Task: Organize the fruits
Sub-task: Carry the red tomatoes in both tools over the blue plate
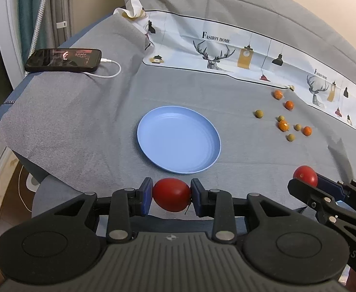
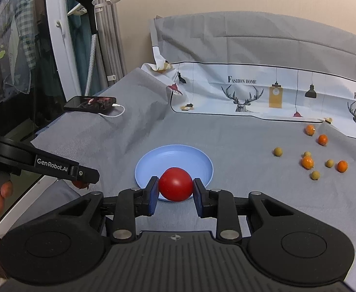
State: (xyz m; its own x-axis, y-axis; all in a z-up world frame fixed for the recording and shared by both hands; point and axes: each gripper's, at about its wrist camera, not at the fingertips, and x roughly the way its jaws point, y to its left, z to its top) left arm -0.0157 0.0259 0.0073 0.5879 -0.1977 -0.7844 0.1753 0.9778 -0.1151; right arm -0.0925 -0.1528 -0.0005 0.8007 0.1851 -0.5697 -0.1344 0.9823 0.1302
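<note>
Pinched between your left gripper's (image 1: 171,196) blue-padded fingers (image 1: 145,196) sits an oval red tomato (image 1: 172,194), held just short of the near rim of the round light-blue plastic plate (image 1: 178,138). Far left on the grey cloth (image 1: 80,112) lies a black smartphone (image 1: 63,60) with its white charging cable (image 1: 109,69) plugged in. Moving right, your right gripper (image 2: 175,189) clamps a round red tomato (image 2: 175,183) between its pads, over the plate's near edge. Further right, small orange fruits (image 2: 307,162) and small green-brown round fruits (image 2: 278,151) lie scattered near the white deer-print sheet (image 2: 251,92).
</note>
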